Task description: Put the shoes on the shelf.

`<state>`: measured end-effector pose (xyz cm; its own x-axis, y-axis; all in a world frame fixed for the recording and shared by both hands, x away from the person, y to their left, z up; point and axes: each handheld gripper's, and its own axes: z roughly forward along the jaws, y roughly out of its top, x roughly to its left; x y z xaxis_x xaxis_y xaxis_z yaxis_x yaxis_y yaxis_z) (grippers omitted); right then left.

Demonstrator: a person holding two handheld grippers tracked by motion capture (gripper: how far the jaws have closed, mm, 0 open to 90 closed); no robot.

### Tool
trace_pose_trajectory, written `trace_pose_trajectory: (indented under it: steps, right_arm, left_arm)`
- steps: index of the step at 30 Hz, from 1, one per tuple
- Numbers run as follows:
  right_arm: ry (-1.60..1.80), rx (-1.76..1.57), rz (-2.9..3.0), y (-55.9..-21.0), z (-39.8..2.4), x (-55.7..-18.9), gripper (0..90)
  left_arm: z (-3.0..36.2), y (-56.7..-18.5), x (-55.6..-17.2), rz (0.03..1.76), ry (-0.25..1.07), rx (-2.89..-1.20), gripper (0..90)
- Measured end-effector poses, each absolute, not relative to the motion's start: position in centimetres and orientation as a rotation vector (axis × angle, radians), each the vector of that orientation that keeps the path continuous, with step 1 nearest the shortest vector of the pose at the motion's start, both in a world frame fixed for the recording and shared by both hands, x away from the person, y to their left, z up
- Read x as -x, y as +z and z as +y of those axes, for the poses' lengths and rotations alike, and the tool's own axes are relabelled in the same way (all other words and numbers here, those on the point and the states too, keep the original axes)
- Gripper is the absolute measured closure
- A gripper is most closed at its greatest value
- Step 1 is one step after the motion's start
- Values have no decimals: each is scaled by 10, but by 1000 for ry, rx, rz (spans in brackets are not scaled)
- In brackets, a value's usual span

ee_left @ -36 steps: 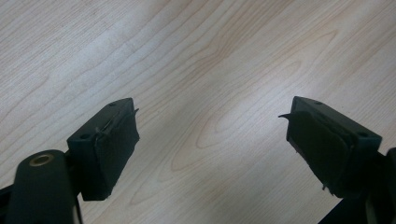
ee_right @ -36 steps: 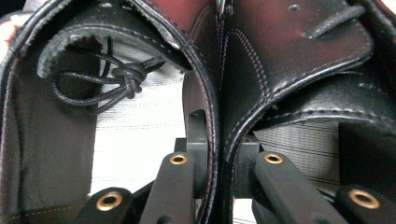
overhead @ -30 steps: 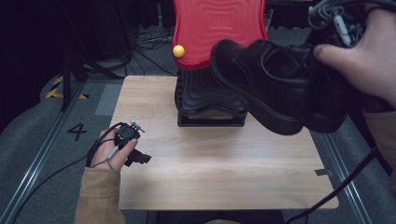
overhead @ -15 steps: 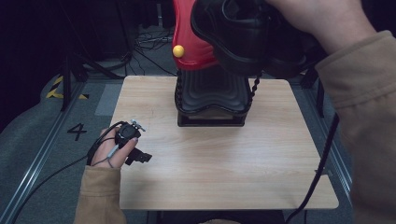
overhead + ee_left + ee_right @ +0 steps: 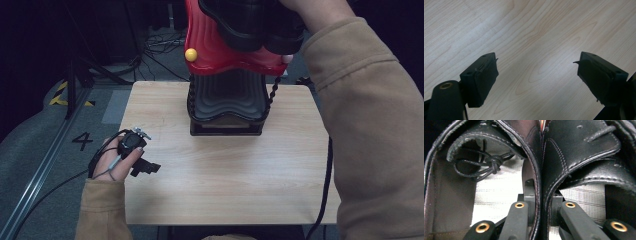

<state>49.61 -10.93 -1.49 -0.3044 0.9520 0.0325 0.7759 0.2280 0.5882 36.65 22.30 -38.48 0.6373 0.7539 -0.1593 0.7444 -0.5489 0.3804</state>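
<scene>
Pinching the touching inner walls of two black shoes held at the frame's top, right gripper grips them above a red-and-black stand, while left gripper, jaws spread wide, rests at lower left on the wooden table.

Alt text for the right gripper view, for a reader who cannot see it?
The right claw is shut on the touching inner walls of two black leather shoes, seen from close above their openings. A knotted black lace lies inside the left-hand shoe.

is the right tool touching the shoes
Touching: the right gripper view shows the right tool with its jaws pinching the inner walls of both shoes together.
</scene>
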Motion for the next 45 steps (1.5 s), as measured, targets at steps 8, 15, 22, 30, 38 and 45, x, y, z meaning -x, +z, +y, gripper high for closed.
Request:
trace_pose_trajectory:
  steps: [8,15,22,30,38,45]
  right_arm:
    - [724,-1596,2114,-24,-99,-518,823]
    - [802,-1603,2006,-28,-88,-531,826]
    - [868,-1617,1924,-32,-89,-538,826]
    - [894,-1626,1892,-70,-81,-550,819]
    - [872,-1579,1916,-88,-72,-553,804]
    - [829,-1556,1936,-95,-79,-556,803]
  left_arm:
    - [229,-382,-365,1186,46,-2425,173]
    - [234,-381,-364,1198,57,-2411,171]
    - [234,-383,-365,1195,48,-2420,172]
    - [236,-381,-363,1196,45,-2407,172]
    - [235,-381,-363,1195,43,-2410,172]
    - [234,-381,-362,1200,46,-2412,172]
